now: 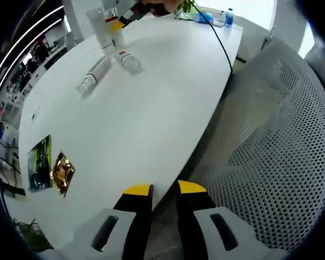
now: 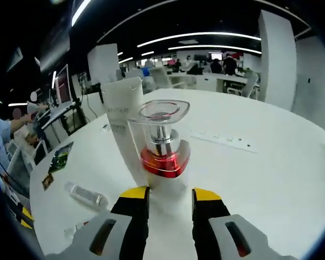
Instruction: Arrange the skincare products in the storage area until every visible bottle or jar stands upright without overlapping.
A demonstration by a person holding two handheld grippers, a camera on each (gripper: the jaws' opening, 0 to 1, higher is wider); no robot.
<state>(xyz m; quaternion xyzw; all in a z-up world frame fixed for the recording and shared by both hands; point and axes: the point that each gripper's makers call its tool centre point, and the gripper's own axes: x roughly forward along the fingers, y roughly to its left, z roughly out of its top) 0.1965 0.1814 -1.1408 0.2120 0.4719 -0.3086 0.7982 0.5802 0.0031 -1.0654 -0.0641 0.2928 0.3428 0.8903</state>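
My right gripper is shut on a white pump bottle with a red band and a clear cap, held upright just above or on the white table. Right behind it stands a tall white tube. A clear bottle lies on its side to the left. In the left gripper view the same tube and held bottle stand at the far end, with the right gripper on the bottle. Two bottles lie flat near them. My left gripper hangs open over the table's near edge.
A grey mesh chair stands against the table's right side. A black cable runs along that edge. A green card and a gold wrapper lie near the left edge. A power strip sits further back.
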